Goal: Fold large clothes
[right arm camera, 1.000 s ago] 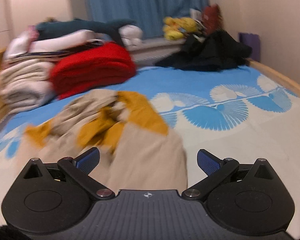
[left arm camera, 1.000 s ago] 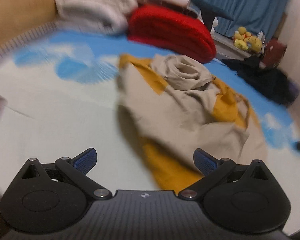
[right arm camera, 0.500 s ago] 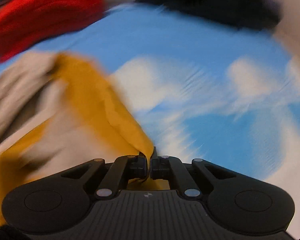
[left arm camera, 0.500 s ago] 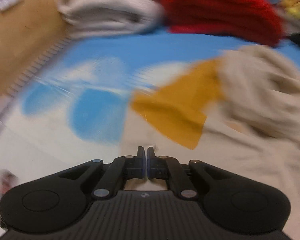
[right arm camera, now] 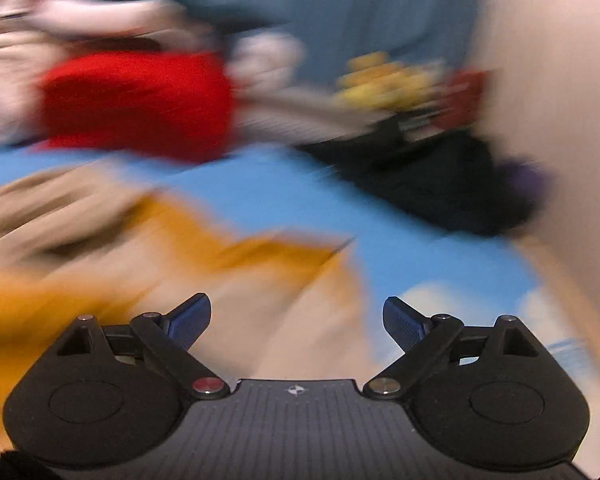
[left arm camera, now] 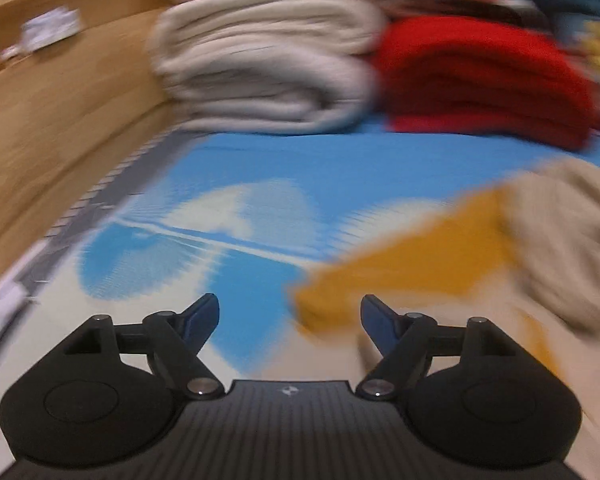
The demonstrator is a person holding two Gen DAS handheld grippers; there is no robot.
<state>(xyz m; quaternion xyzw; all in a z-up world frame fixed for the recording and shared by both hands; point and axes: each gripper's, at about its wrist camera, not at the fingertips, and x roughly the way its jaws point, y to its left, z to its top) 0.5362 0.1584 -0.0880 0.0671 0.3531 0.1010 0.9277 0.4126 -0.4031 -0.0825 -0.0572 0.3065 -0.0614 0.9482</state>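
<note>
A large beige and mustard-yellow garment lies crumpled on the blue and white bedsheet. In the left wrist view it fills the right side, with a yellow corner just ahead of my left gripper, which is open and empty. In the right wrist view the garment spreads across the left and centre, under and ahead of my right gripper, which is open and empty. Both views are motion-blurred.
A folded cream blanket and a folded red blanket are stacked at the bed's far end. A wooden bed frame runs along the left. Dark clothes and yellow plush toys lie far right.
Both grippers were shut on the garment's edges half a second ago and have opened, letting it go. Both views have lifted and shifted, and the garment lies more spread out.
</note>
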